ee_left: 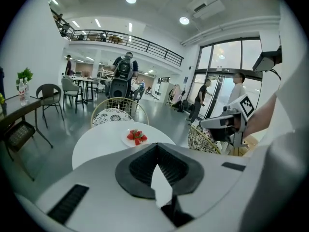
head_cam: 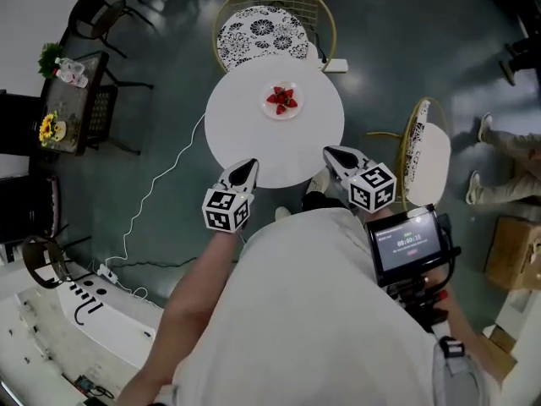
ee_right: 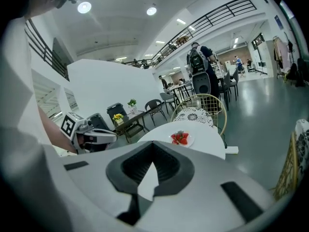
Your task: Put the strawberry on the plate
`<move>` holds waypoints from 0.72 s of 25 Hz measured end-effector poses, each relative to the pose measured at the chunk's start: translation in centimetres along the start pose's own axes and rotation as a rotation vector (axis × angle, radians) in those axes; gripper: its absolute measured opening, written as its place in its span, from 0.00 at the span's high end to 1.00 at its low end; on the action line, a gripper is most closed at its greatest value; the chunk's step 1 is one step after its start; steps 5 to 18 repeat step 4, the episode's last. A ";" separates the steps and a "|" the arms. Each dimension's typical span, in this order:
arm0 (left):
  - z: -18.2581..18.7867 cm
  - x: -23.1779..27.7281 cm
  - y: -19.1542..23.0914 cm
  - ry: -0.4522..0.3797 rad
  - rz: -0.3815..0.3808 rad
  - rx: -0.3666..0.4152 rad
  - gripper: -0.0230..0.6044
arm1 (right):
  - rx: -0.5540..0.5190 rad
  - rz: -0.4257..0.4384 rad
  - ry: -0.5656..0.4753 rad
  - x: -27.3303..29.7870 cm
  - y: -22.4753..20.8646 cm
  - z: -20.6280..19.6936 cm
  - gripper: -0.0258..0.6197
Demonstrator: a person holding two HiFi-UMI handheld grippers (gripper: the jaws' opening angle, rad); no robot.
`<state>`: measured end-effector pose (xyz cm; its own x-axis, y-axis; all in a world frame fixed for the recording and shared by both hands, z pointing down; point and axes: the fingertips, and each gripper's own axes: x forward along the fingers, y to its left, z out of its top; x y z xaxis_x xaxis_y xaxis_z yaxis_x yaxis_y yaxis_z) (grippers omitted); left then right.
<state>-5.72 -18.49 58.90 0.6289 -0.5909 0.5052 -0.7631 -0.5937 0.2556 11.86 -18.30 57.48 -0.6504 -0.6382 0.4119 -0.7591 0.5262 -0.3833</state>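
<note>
A: Left hand-held gripper (head_cam: 245, 169), right hand-held gripper (head_cam: 336, 155): both closed, empty, at my near tabletop (head_cam: 237, 125) edge.
B: Strawberries (head_cam: 281, 100)?
A: Already on the plate (head_cam: 269, 112), straight ahead between both; I judge neither nearer.

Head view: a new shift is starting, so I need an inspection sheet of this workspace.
Surface: round white table, bare apart from the plate.
Job's things: plate holds strawberries, past the table's centre.
Clutter: nothing seen on the table.
Grippers: left gripper and right gripper held by the table's near edge, fingers shut, both empty.
Cables: white cable trails across the floor left of the table.
Surroundings: far chair, right chair, dark side table with flowers at left, someone's legs at right.
</note>
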 end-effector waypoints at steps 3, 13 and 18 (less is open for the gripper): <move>-1.4 -2.3 -0.1 -0.005 0.012 -0.013 0.95 | 0.001 0.013 0.006 -0.5 2.2 -1.1 0.95; -2.0 -3.0 -0.1 -0.005 0.016 -0.018 0.95 | 0.002 0.017 0.008 -0.7 2.9 -1.6 0.95; -2.0 -3.0 -0.1 -0.005 0.016 -0.018 0.95 | 0.002 0.017 0.008 -0.7 2.9 -1.6 0.95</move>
